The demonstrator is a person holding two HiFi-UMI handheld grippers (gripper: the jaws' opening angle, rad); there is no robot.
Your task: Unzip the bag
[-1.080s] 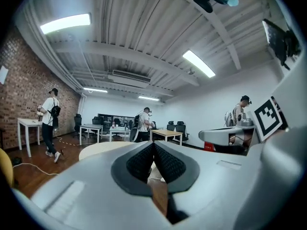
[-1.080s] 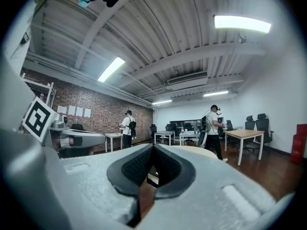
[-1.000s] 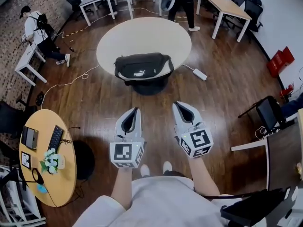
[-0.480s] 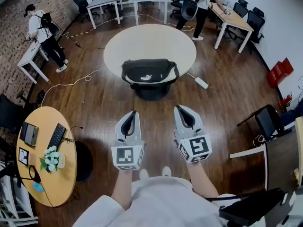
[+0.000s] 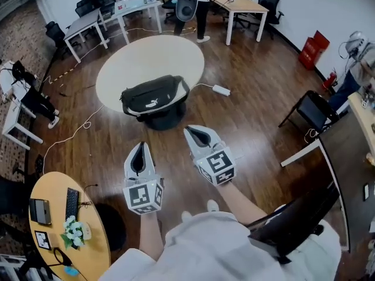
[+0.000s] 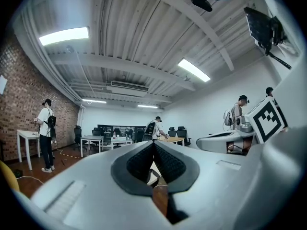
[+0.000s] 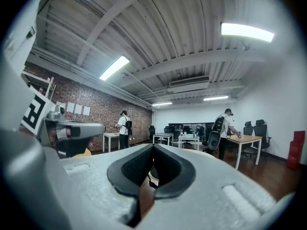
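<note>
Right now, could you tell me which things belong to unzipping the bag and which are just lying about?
For the job: black bag on the round table, left tool, right tool, both shut.
Lying about: power strip, keyboard, flowers, black chair.

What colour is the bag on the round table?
The bag is black with a small white logo. The head view shows it best.
</note>
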